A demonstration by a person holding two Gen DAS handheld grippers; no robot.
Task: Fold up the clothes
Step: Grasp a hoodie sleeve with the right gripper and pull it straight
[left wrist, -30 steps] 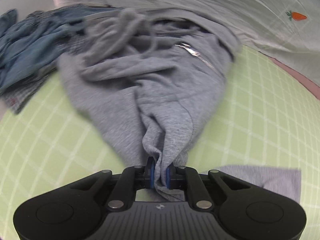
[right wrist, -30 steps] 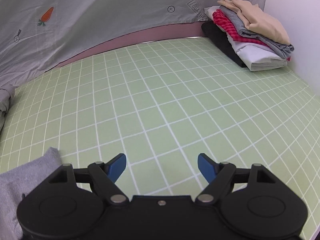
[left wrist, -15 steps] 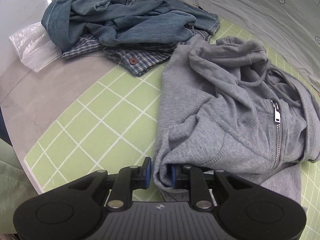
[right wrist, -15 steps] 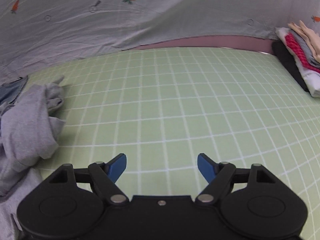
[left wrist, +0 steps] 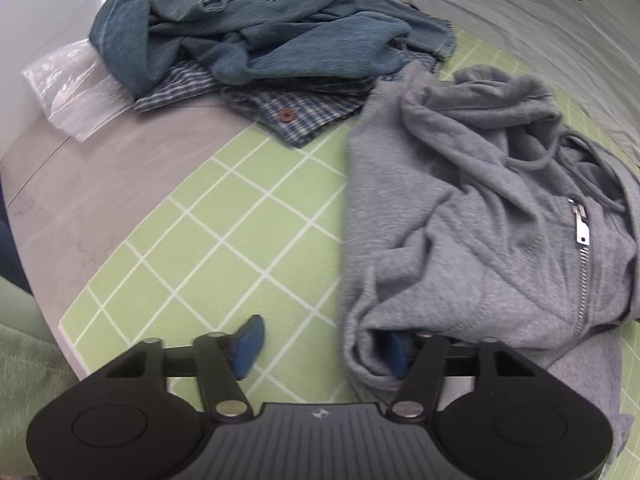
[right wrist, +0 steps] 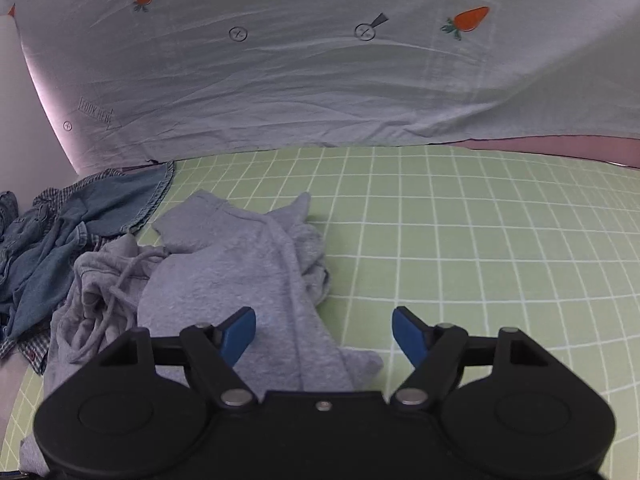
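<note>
A crumpled grey zip hoodie (left wrist: 480, 220) lies on the green grid mat (left wrist: 240, 240). My left gripper (left wrist: 322, 350) hovers low over the hoodie's near left edge, and its jaws are opening. The left pad is over bare mat. The right pad sits tucked in a loose fold of the hoodie, and nothing is pinched. In the right wrist view the hoodie (right wrist: 240, 272) spreads under my right gripper (right wrist: 324, 336). Its jaws are closing a little and still stand wide apart. A flap of grey cloth lies below and between them, untouched by either pad.
A heap of denim (left wrist: 260, 28) on a plaid shirt (left wrist: 288, 112) lies at the mat's far left corner, beside a clear plastic bag (left wrist: 72, 92) on the grey tabletop (left wrist: 100, 184). A grey sheet with carrot prints (right wrist: 320, 80) hangs behind. Open mat (right wrist: 480, 240) stretches to the right.
My left gripper was shut on a hoodie fold; its jaws have spread and released it. My right gripper has swung left from bare mat to above the hoodie.
</note>
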